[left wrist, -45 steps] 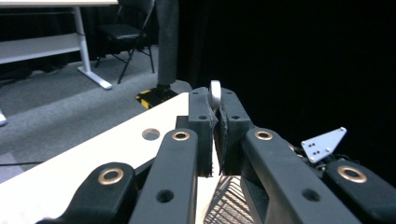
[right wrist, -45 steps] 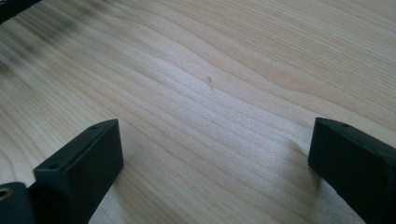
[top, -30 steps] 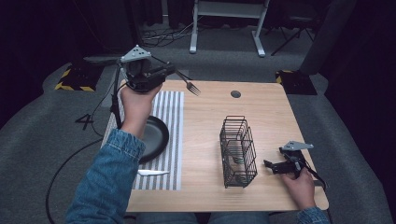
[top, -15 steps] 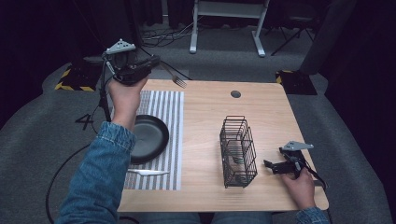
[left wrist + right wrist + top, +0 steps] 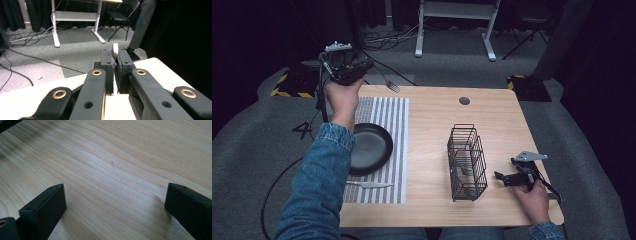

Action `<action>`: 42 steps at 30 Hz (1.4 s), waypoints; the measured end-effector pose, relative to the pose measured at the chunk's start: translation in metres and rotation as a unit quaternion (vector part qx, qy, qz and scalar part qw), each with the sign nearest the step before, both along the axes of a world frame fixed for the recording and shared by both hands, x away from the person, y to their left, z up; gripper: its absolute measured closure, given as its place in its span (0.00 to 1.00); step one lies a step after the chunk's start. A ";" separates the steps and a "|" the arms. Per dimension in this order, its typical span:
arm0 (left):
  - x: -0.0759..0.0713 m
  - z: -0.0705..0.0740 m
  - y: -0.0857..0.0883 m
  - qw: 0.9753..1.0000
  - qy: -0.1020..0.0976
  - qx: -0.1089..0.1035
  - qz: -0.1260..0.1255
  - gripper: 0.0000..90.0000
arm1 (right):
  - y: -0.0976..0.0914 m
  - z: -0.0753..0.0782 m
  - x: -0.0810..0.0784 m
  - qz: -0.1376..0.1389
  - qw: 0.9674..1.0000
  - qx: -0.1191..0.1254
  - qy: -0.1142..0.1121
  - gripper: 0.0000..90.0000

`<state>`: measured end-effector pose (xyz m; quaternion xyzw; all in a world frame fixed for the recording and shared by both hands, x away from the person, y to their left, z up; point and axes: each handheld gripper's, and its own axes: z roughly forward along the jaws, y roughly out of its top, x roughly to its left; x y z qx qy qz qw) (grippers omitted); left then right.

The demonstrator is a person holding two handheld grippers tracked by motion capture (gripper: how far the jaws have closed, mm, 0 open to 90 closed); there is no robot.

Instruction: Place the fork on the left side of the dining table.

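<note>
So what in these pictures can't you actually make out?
- Silver metal fork: high view, its handle is hidden inside the left claw; the left gripper view shows just a pale sliver.
- Black wire basket: high view, something lies inside, too small and barred to name.
- Round black plate: high view, the denim sleeve covers its left side.

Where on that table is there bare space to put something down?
Bare wood lies between the striped mat and the wire basket, and across the far side around the round hole. The mat is crowded: black plate, knife.
</note>
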<state>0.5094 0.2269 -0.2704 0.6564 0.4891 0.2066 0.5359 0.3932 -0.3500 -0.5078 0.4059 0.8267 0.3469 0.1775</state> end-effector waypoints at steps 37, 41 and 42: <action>0.032 -0.088 0.024 0.993 0.102 -0.018 0.064 0.96 | 0.000 0.000 0.000 0.002 1.000 -0.001 0.000 0.04; 0.033 -0.094 0.023 0.992 0.110 -0.013 0.065 0.96 | 0.000 0.000 0.000 0.002 1.000 -0.001 0.000 0.04; 0.033 -0.096 0.022 0.991 0.113 -0.012 0.065 0.96 | 0.000 0.000 0.000 0.002 1.000 -0.001 0.000 0.04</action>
